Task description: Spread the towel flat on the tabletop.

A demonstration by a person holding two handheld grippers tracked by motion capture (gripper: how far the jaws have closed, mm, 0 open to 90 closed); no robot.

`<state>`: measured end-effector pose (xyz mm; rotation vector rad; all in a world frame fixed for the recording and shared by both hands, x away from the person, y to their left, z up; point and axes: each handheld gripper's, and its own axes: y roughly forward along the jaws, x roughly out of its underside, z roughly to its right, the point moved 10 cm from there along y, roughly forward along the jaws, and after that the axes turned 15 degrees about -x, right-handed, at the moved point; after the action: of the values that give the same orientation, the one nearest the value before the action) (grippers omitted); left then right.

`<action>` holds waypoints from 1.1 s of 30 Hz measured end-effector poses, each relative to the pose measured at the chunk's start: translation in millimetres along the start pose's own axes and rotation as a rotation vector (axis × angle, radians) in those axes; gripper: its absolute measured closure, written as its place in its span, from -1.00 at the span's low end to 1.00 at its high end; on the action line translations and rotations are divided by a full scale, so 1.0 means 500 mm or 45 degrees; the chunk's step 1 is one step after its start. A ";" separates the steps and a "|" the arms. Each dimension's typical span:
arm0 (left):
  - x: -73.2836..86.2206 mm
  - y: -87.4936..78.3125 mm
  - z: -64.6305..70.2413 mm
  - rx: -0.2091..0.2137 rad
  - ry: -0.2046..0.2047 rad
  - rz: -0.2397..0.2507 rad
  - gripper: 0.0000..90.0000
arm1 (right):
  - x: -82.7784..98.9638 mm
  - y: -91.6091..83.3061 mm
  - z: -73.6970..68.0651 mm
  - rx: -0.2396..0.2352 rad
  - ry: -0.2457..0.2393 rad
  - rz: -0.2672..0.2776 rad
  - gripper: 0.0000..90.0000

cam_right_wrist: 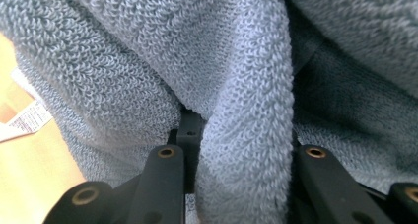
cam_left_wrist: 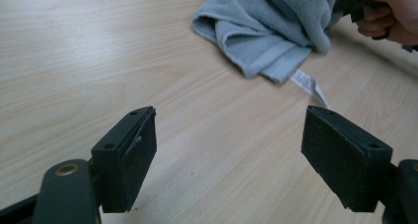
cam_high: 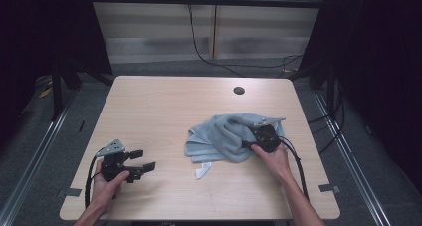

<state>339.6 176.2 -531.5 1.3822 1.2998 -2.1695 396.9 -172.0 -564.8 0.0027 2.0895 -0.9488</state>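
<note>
Grey-blue towel (cam_high: 226, 136) lies bunched in a loose heap on the right half of the wooden table (cam_high: 159, 106), well short of the far edge. Folds are piled up; a thick rolled hem faces the left side of the table. A white care label (cam_high: 202, 170) pokes out from under the near edge of the heap and lies flat on the wood.

Right gripper (cam_high: 264, 136) sits against the right end of the heap, held in the person's right hand (cam_high: 272, 158), cable trailing back along the forearm. In the right gripper view a thick ridge of terry cloth (cam_right_wrist: 246, 150) stands between the two black jaws, which press on it from both sides: clamped on a fold of the towel. The label shows at the left edge of that view too (cam_right_wrist: 22, 120).

Left gripper (cam_high: 141, 161) is well apart from the towel, at the near left of the table, held in the left hand (cam_high: 107, 183) with the grey plate on top. Its jaws stand wide apart, nothing between them. The left gripper view looks over bare wood between the two pads (cam_left_wrist: 130, 155) toward the towel's folded hem (cam_left_wrist: 266, 31) and the label (cam_left_wrist: 308, 83).

A round cable hole (cam_high: 239, 90) sits near the table's far edge, beyond the towel.
</note>
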 end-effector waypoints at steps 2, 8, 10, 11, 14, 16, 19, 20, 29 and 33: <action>-0.001 0.000 0.003 0.001 0.011 0.002 -0.52 | 0.004 0.011 -0.032 -0.023 -0.017 -0.013 0.53; -0.005 0.007 0.032 0.043 0.041 -0.007 -0.40 | 0.009 0.035 -0.109 -0.152 -0.039 -0.014 0.55; -0.004 0.009 0.048 0.075 0.072 -0.020 -0.24 | 0.002 0.043 -0.148 -0.218 -0.065 -0.016 0.61; -0.003 0.011 0.055 0.080 0.099 -0.026 -0.20 | -0.006 0.042 -0.159 -0.233 -0.074 -0.009 0.63; -0.002 0.016 0.072 0.101 0.138 -0.033 -0.13 | -0.043 0.029 -0.189 -0.273 -0.112 0.033 0.68; 0.002 0.021 0.079 0.103 0.166 -0.047 -0.09 | -0.077 0.015 -0.206 -0.287 -0.149 0.077 0.69; 0.005 0.023 0.083 0.110 0.180 -0.057 -0.09 | -0.133 -0.008 -0.223 -0.289 -0.182 0.140 0.70; 0.011 0.028 0.086 0.119 0.194 -0.073 -0.09 | -0.150 -0.014 -0.225 -0.280 -0.193 0.157 0.70; 0.048 0.062 0.092 0.131 0.289 -0.184 0.00 | -0.211 0.008 -0.171 -0.216 -0.157 0.202 0.69; 0.058 0.069 0.104 0.139 0.319 -0.207 0.00 | -0.178 0.037 -0.135 -0.223 -0.108 0.187 0.65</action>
<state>315.0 122.1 -566.7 1.6919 1.4447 -2.2583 415.5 -88.8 -490.3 0.0251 2.0567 -0.6651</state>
